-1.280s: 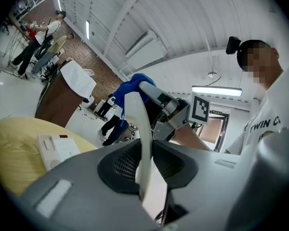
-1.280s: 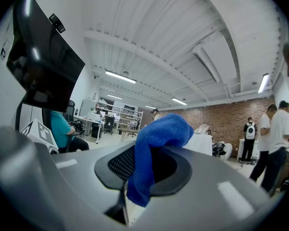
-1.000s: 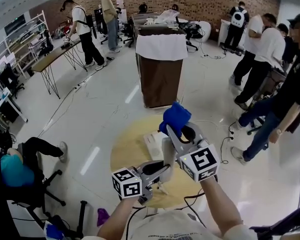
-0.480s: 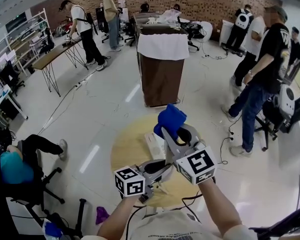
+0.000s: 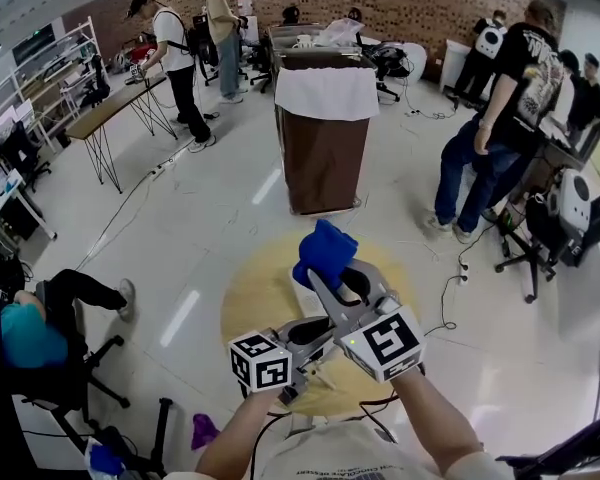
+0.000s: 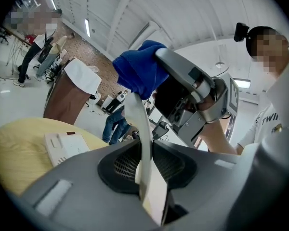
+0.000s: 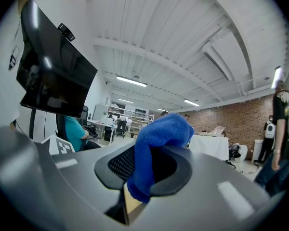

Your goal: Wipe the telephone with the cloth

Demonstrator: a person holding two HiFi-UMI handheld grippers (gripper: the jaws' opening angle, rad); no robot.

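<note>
The telephone (image 6: 65,146) is a flat white desk set lying face up on the round yellow bench (image 6: 14,153). A long white slab (image 6: 143,143) of the same colour stands edgewise, clamped in the left gripper (image 5: 322,342). The blue cloth (image 5: 325,251) is bunched in the right gripper (image 5: 318,273), raised off the bench and clear of the telephone.

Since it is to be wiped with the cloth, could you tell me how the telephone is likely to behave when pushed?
The telephone looks flat and plastic, so it is probably light. It lies flat on the smooth round table, so a push from the cloth may slide it rather than tip it.
</note>
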